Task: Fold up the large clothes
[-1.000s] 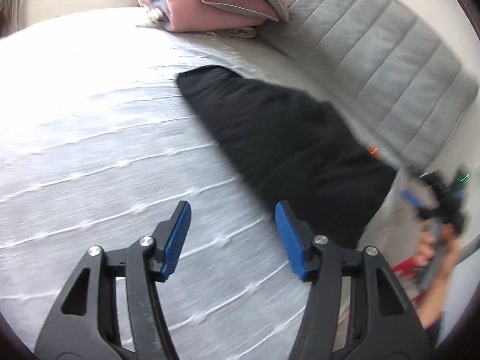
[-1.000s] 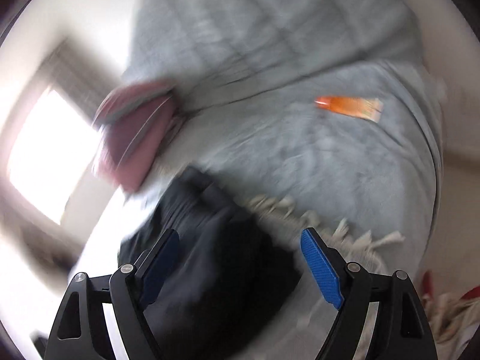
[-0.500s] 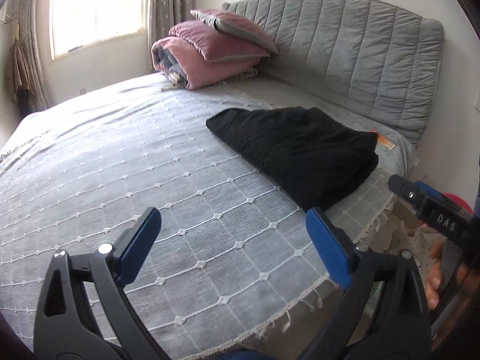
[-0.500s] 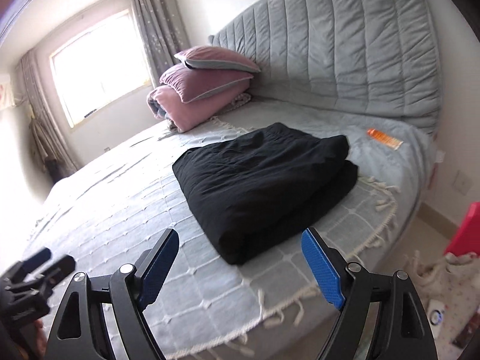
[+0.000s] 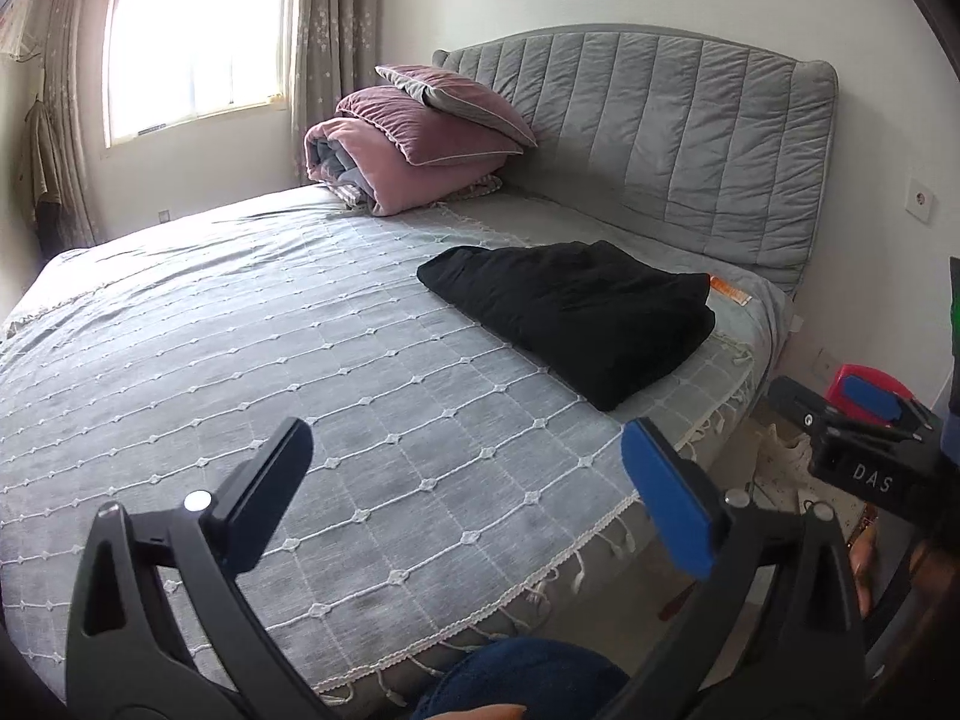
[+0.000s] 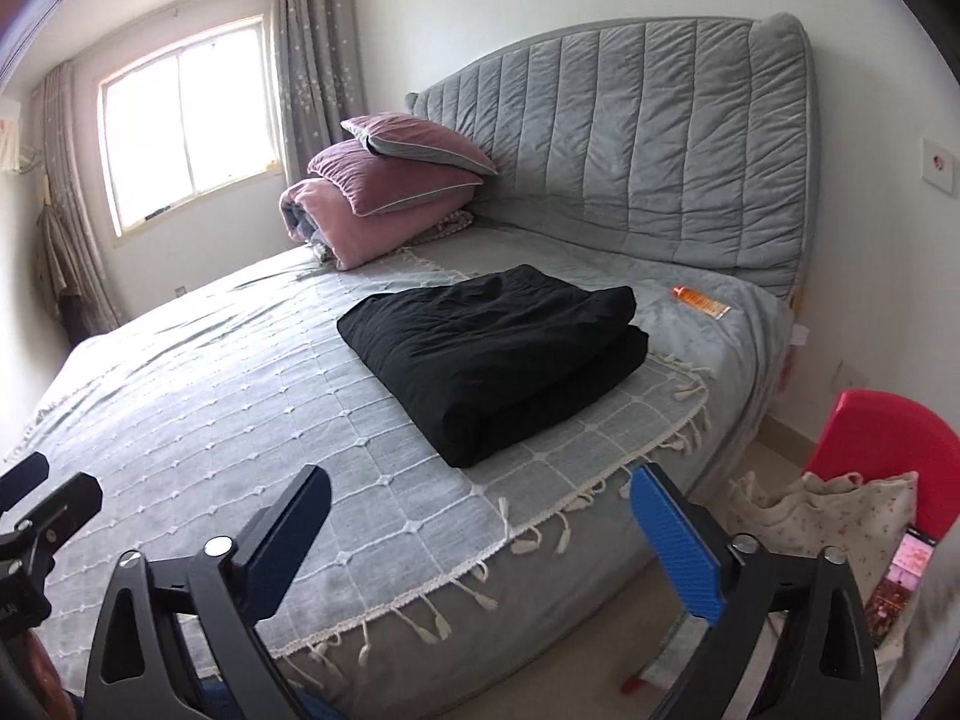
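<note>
A black garment (image 5: pixel 576 318) lies folded in a thick rectangle on the grey bedspread (image 5: pixel 240 372), near the bed's right edge; it also shows in the right wrist view (image 6: pixel 498 354). My left gripper (image 5: pixel 474 480) is open and empty, held back above the bed's near edge. My right gripper (image 6: pixel 480 534) is open and empty, also back from the bed and well short of the garment. The right gripper (image 5: pixel 864 420) shows at the right edge of the left wrist view, and the left gripper (image 6: pixel 36 510) at the left edge of the right wrist view.
Pink pillows and a rolled pink quilt (image 6: pixel 384 192) are stacked at the grey padded headboard (image 6: pixel 648 138). An orange tube (image 6: pixel 699 301) lies on the bed beyond the garment. A red chair with floral cloth (image 6: pixel 870 468) stands on the floor at the right.
Both grippers have pulled back and up from the garment to beyond the bed's edge. The garment stays folded on the bed. Both stayed open.
</note>
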{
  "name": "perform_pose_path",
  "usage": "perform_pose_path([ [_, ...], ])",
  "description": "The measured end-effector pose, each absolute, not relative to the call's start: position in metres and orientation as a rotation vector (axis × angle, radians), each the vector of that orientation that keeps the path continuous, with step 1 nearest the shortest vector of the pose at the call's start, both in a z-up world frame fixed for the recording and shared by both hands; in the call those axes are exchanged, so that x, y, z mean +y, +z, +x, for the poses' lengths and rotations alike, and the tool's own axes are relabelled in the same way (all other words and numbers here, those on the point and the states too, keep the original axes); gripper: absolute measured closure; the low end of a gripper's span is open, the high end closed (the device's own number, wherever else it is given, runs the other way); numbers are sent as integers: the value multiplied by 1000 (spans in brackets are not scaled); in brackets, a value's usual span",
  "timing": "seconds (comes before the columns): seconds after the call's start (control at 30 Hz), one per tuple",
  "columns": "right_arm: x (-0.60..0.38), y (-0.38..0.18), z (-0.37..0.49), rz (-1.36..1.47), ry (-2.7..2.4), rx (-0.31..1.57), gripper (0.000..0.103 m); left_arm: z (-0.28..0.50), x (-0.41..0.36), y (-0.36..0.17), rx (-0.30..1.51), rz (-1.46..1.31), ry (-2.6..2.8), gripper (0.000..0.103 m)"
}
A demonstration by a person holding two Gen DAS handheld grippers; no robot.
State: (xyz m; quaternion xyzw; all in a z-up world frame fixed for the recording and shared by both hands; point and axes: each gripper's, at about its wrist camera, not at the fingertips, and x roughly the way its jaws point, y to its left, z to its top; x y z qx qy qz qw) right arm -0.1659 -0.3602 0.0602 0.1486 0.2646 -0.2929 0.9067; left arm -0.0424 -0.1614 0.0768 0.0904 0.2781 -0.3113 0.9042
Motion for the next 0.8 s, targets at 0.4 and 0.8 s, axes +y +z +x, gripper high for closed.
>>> perform_pose_path([
  [0.4, -326, 68, -163, 222, -696, 552, 0, -25, -154, 67, 613, 129, -642, 1],
  [0.8, -311, 68, -145, 157, -726, 570, 0, -7, -145, 62, 639, 81, -626, 1],
])
